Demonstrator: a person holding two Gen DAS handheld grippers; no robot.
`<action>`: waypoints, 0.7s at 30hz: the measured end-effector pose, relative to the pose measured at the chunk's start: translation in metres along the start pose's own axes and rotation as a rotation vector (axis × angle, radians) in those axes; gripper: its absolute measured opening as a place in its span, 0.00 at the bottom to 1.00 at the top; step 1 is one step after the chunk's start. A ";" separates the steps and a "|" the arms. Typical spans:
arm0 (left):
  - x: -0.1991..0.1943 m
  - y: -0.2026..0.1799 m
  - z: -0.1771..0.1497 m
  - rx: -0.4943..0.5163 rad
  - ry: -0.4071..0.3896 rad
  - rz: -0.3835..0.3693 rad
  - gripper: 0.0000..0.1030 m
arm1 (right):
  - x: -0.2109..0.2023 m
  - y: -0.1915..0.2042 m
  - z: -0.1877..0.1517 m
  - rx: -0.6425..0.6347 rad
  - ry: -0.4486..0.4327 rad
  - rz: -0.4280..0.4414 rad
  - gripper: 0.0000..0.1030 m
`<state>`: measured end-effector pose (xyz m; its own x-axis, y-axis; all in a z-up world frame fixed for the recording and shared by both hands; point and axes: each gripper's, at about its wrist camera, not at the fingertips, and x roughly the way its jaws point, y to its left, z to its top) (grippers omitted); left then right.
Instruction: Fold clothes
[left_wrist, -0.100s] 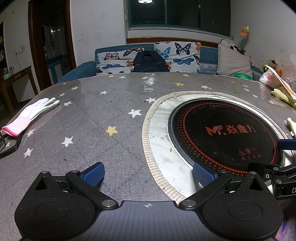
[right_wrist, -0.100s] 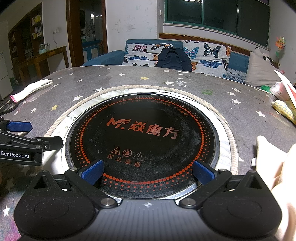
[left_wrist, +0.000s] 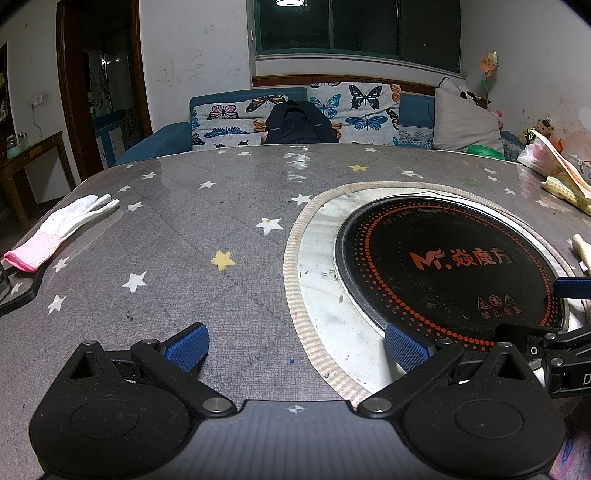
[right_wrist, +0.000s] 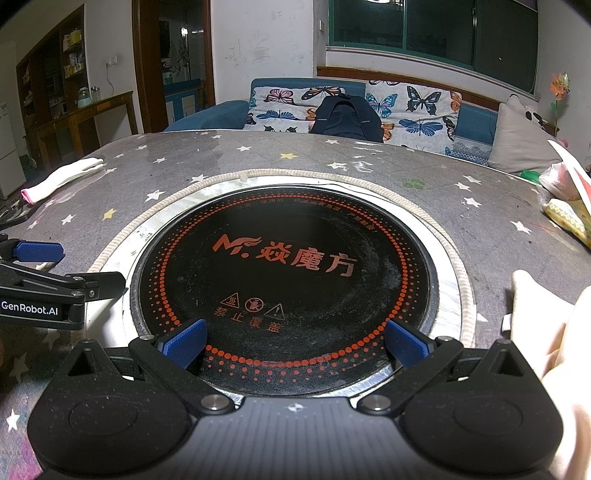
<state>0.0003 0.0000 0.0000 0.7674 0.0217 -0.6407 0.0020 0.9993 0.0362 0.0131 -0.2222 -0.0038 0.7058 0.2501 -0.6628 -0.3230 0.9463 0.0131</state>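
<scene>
**Both grippers spread wide over the table, cloth off to my right**

My left gripper sits low and level over the grey star-print table cover, pointing toward the far sofa. Its jaws are parted as wide as they go and hold nothing; one blue pad hangs over the cover, the other over the pale ring around the hotplate. A white glove with a pink cuff lies near the table's left edge, well apart from this tool.

My right gripper is held at much the same low, level angle, just beside the left one, and looks straight across the round black induction hotplate with its orange lettering. Its jaws are likewise fully apart and empty, both pads over the near rim of the hotplate. In this view the left gripper's fingers reach in from the left edge, near the hotplate's rim.

The garment to fold, a pale cream cloth, lies at the right edge of the right wrist view, beside the hotplate's woven border and just right of my right tool. Neither gripper touches it. Only a strip of it shows, so I cannot tell how it is laid out. In the left wrist view a small sliver of it appears at the far right edge.
</scene>
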 end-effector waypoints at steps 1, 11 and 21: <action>0.000 0.000 0.000 0.000 0.000 0.000 1.00 | 0.000 0.000 0.000 0.000 0.000 0.000 1.00; 0.001 0.000 0.000 0.000 0.000 0.000 1.00 | 0.000 0.000 0.000 0.000 0.000 0.000 1.00; 0.001 0.000 0.001 0.003 0.001 0.002 1.00 | 0.000 -0.001 0.000 0.001 0.001 0.002 1.00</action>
<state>0.0020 -0.0001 -0.0001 0.7669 0.0235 -0.6414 0.0023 0.9992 0.0393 0.0130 -0.2229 -0.0038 0.7047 0.2516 -0.6634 -0.3235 0.9461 0.0151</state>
